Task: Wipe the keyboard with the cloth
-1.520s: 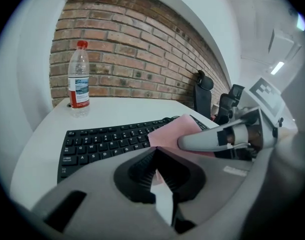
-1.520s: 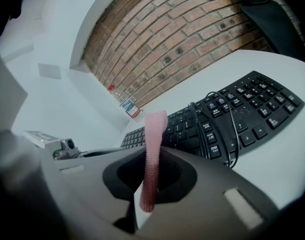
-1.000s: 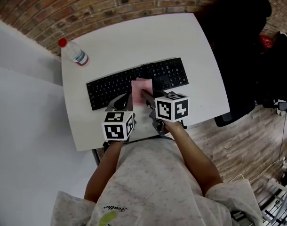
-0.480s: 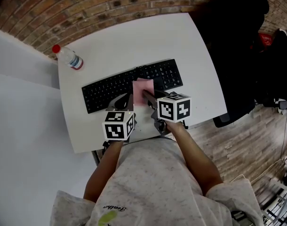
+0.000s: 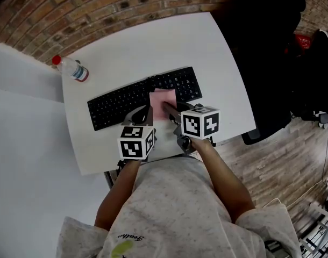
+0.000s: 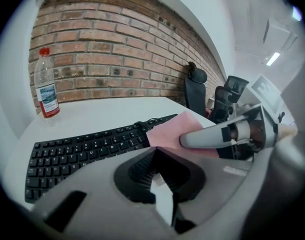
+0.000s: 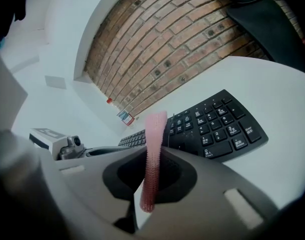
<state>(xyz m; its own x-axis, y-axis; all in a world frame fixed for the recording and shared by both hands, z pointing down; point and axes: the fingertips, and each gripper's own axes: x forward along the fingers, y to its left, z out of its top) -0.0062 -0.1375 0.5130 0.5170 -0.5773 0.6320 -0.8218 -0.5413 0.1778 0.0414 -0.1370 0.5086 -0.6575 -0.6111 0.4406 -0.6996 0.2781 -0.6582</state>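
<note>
My right gripper (image 5: 167, 108) pinches the pink cloth (image 5: 162, 98) over the keyboard (image 5: 121, 105), midway across the table (image 5: 207, 52). My left gripper (image 5: 143, 114) is pressed together on nothing (idle alongside). I judge the wiping barely underway, with most keys yet to cover.

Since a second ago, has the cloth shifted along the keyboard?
Yes. The cloth has slid along the keyboard toward its number-pad end, rightward in the head view.

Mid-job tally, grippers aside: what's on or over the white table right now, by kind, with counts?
keyboard: 1
cloth: 1
bottle: 1
Total: 3
</note>
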